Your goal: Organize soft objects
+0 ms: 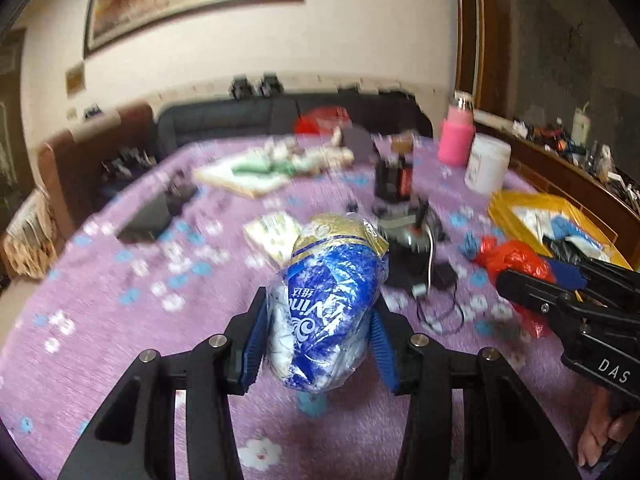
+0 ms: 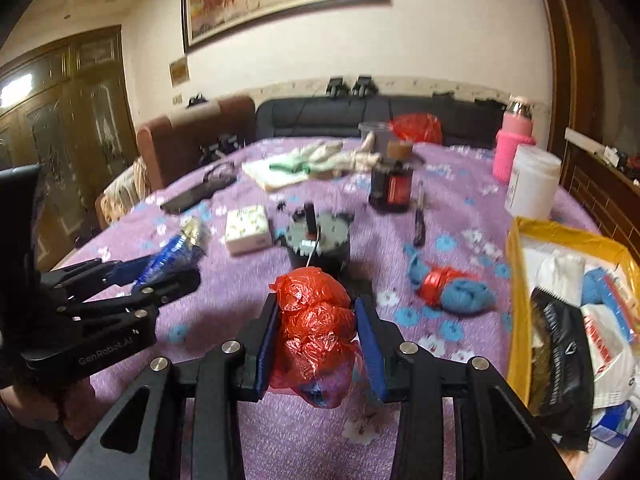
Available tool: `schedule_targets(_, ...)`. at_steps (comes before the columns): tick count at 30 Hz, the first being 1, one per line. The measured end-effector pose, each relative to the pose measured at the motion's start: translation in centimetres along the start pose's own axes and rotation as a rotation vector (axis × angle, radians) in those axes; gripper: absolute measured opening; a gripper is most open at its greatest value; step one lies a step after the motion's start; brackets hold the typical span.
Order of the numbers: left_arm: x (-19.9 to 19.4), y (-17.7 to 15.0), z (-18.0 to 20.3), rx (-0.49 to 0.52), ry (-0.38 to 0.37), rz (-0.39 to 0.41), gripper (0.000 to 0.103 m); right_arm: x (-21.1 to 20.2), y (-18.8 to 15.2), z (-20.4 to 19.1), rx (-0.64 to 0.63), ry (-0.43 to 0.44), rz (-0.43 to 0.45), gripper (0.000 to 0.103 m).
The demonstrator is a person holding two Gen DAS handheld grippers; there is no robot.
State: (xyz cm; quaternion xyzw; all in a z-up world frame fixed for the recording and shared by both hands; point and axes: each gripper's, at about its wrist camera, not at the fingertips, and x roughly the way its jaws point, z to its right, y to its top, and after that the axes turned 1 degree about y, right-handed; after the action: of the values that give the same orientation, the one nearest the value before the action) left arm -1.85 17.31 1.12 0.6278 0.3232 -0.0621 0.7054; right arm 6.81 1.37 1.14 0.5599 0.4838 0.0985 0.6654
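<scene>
Purple cloth covered the bench (image 2: 460, 196). Left claw (image 1: 318, 332) was clamped on a blue tissue pack (image 1: 324, 304), right claw (image 2: 318, 340) on a red bag (image 2: 316, 328), both above the bench. Yellow bin (image 2: 516, 300) already held several soft items; a blue bundle (image 2: 452, 286) still lay outside, so roughly midway.

on the right gripper (image 1: 560, 292) body you can read "das". on the left gripper (image 2: 168, 276) body, "genrobot.ai". the blue tissue pack (image 1: 328, 300) shows "vin", upside down, with unclear chinese characters.
</scene>
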Motion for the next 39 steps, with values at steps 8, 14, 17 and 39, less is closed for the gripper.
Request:
schedule_targets(8, -2.0, 0.5, 0.7, 0.05, 0.06, 0.128, 0.046, -0.3, 0.1, 0.1, 0.003, 0.007, 0.012, 0.041)
schedule_targets(14, -1.5, 0.4, 0.8, 0.052, 0.043, 0.091, 0.046, -0.2, -0.1, 0.1, 0.002, 0.008, 0.007, 0.041)
schedule_targets(17, -0.7, 0.3, 0.6, 0.045, 0.048, 0.053, 0.046, -0.2, 0.0, 0.3, 0.011, 0.006, 0.008, 0.041)
schedule_targets(39, -0.3, 0.2, 0.5, 0.039, 0.054, 0.037, 0.046, 0.1, 0.0, 0.7, 0.0, -0.142, 0.001, 0.041)
